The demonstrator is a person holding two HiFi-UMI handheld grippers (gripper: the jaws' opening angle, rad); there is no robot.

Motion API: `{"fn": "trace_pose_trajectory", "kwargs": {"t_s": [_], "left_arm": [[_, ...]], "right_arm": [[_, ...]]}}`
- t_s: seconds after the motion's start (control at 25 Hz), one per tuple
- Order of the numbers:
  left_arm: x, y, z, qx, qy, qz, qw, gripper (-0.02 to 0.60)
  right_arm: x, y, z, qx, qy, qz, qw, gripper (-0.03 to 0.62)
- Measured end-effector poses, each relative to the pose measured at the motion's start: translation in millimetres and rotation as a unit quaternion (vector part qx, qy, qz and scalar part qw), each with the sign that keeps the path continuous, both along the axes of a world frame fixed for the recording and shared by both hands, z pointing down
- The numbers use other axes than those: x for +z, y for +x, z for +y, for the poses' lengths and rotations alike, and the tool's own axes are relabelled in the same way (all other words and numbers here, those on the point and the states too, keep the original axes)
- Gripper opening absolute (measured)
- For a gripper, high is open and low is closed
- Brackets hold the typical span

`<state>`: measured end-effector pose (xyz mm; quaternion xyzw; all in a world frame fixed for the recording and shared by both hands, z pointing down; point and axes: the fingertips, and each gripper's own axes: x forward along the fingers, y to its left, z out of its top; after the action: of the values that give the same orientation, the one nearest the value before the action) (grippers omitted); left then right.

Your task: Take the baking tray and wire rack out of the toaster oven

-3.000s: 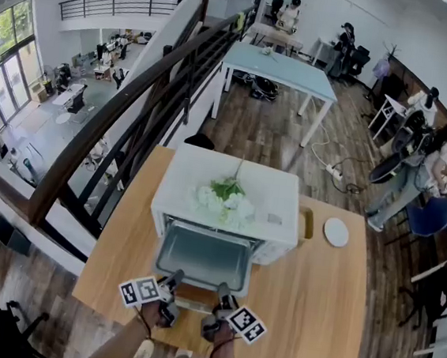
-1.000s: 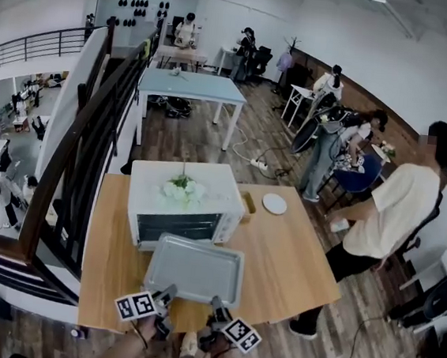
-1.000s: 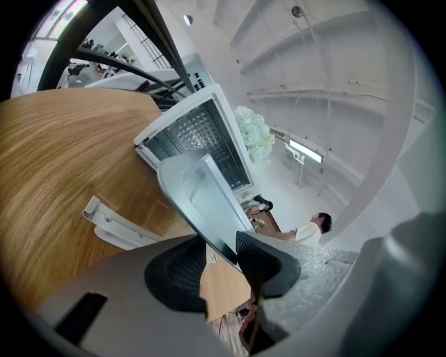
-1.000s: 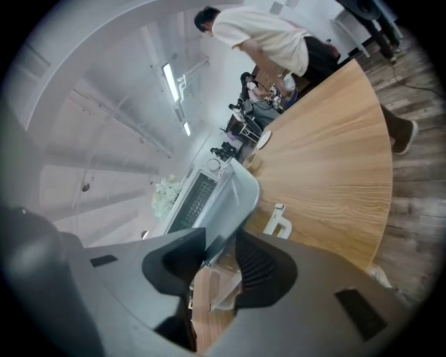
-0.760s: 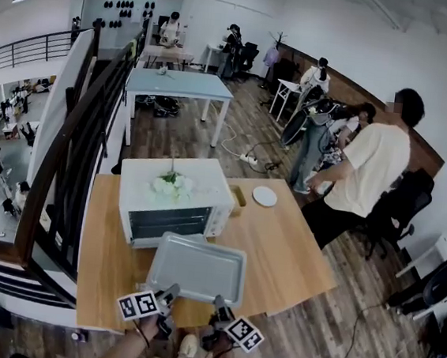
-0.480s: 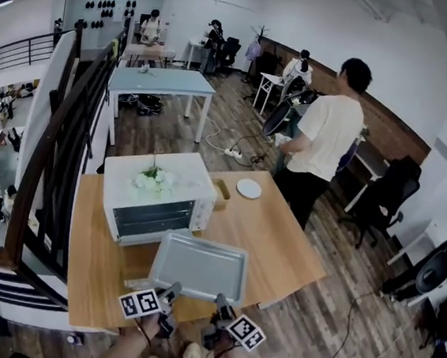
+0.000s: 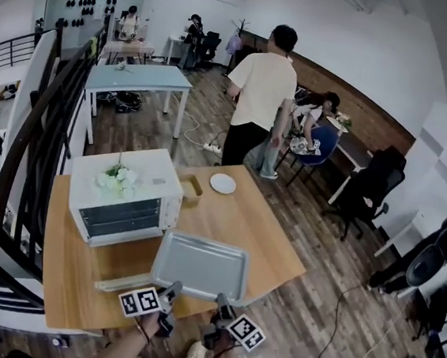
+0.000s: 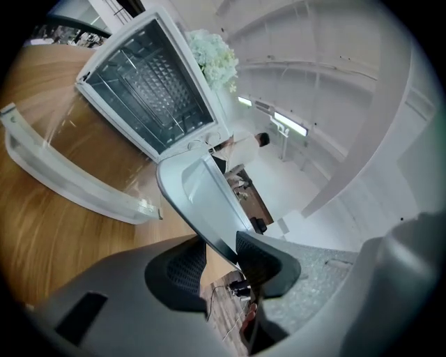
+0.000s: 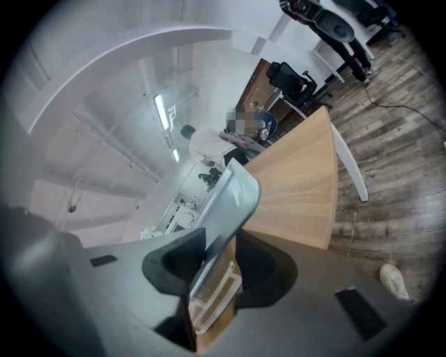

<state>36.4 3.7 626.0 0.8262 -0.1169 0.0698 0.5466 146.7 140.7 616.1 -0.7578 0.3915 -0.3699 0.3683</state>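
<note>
Left gripper (image 7: pixel 170 292) and right gripper (image 7: pixel 219 300) are each clamped on the near rim of the baking tray (image 7: pixel 198 265). It's held low in the centre of the frame, clear of the toaster oven (image 7: pixel 125 194) at left. Best bet: hold both sides level and set it on bare table (image 7: pixel 269 235) to the right. Whether the wire rack sits inside that dim oven is hard to make out.

Open-plan office: desks (image 7: pixel 139 76), swivel chairs (image 7: pixel 368 188), mezzanine railing (image 7: pixel 46 116)
</note>
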Motion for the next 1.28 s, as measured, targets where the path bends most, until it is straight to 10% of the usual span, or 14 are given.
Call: {"fn": "trace_pose_trajectory", "kwargs": {"t_s": [0.6,1.28], "left_arm": [[11.0,143.4,17.8,-0.02,-0.007,-0.005,0.9998,0.13],[20.2,201.3,5.6,-0.104,-0.01,-0.014,0.9944,0.132]], "right_arm": [[12.0,148.9,11.7,-0.018,0.004,-0.019,1.0,0.13],[24.9,229.6,-22.5,-0.106,-0.002,-0.027,0.994,0.13]]}}
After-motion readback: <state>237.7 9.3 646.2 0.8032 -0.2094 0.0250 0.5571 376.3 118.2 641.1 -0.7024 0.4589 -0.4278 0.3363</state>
